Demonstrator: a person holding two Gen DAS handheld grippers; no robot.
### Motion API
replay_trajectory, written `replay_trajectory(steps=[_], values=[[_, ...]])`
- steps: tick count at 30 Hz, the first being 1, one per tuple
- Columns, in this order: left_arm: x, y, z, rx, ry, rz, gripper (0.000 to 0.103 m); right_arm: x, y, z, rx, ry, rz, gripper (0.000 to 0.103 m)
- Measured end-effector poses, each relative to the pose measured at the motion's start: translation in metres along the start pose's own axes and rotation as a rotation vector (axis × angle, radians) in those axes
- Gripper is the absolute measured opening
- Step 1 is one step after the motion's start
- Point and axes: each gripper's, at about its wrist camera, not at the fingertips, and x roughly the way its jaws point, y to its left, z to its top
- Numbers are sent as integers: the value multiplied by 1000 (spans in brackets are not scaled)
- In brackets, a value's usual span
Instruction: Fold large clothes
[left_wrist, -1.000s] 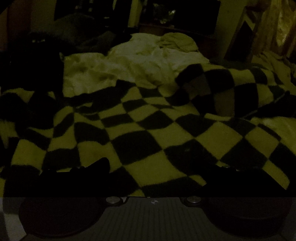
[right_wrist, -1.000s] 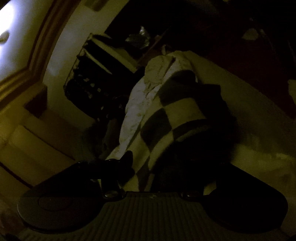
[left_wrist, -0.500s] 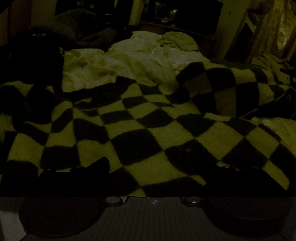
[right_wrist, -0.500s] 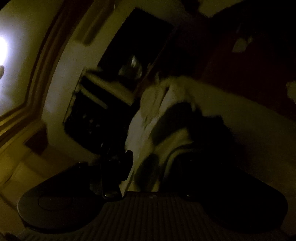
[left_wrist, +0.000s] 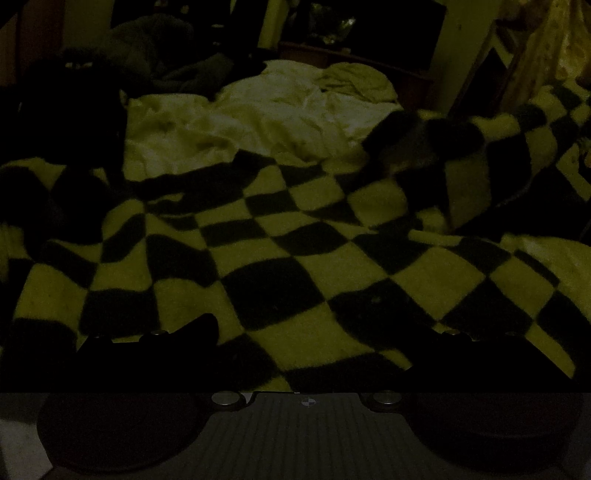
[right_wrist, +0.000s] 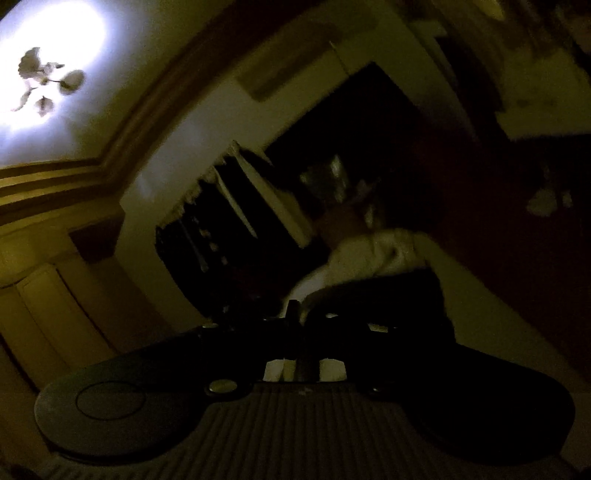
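Note:
A large black-and-yellow checkered blanket (left_wrist: 295, 266) lies spread over the bed in the dim left wrist view. My left gripper (left_wrist: 306, 343) is open just above its near edge, its dark fingers (left_wrist: 192, 332) wide apart. Its right part (left_wrist: 480, 147) is lifted off the bed toward the upper right. In the right wrist view my right gripper (right_wrist: 299, 325) is shut on a dark fold of the blanket (right_wrist: 388, 295) and tilted up toward the ceiling.
Rumpled white bedding (left_wrist: 280, 114) covers the far half of the bed. Dark furniture and a shelf (right_wrist: 236, 206) stand against the wall beyond. A ceiling lamp (right_wrist: 48, 74) glows at upper left in the right wrist view.
My right gripper has closed on the blanket edge and swung upward, lifting the blanket's right side. The left gripper has stayed almost still.

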Motion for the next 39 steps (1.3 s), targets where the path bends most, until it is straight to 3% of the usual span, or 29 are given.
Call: replay_trajectory(steps=[4,7,14,20,24,26,30,36,39], values=[[0,1,-1,0,-2,-2,103,16,-3,2,-40,25,-76,7],[-1,3,0,-12,-3,-13,103,25,-6,-14,-26,83,-79,7],[-24,25,8,-110,-22,-43,103,38,50,-36,-64,184,77,7],[-73,53,2,-129,-158,215,103,64,139,-56,-126,264,274,7],[-95,83,-10,-184,-169,336,103,82,202,-82,-188,309,386,7],[-104,96,-15,-231,-181,348,103,88,233,-107,-247,343,421,7],[-117,113,-21,-287,-211,350,103,93,277,-183,-321,505,487,7],[-124,127,-29,-331,-213,366,103,89,304,-310,-515,722,487,7],[-124,133,-32,-341,-208,370,103,80,308,-359,-676,760,499,10]])
